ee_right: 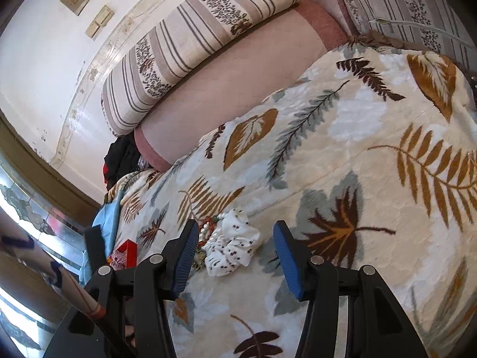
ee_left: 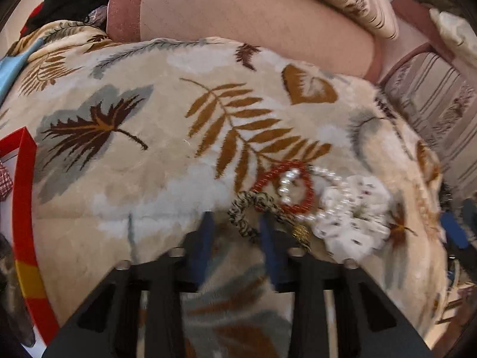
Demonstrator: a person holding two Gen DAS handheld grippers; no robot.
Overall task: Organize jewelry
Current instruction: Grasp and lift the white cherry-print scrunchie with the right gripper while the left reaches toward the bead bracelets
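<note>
A small heap of jewelry lies on a leaf-print blanket (ee_left: 167, 137): a red bead bracelet (ee_left: 308, 188), a pearl strand (ee_left: 287, 185), a black-and-cream braided band (ee_left: 241, 208) and a white spotted scrunchie (ee_left: 357, 211). My left gripper (ee_left: 237, 223) is open, its blue fingertips on either side of the braided band, just short of the heap. My right gripper (ee_right: 235, 232) is open and empty, with the scrunchie (ee_right: 232, 244) lying between its fingers and the beads (ee_right: 205, 226) by the left fingertip.
A red-walled box (ee_left: 25, 191) stands at the left edge of the blanket; it also shows in the right wrist view (ee_right: 126, 252). A pink bolster (ee_left: 238, 15) and striped cushions (ee_right: 190, 38) line the back. Dark clothes (ee_right: 119, 158) lie near the wall.
</note>
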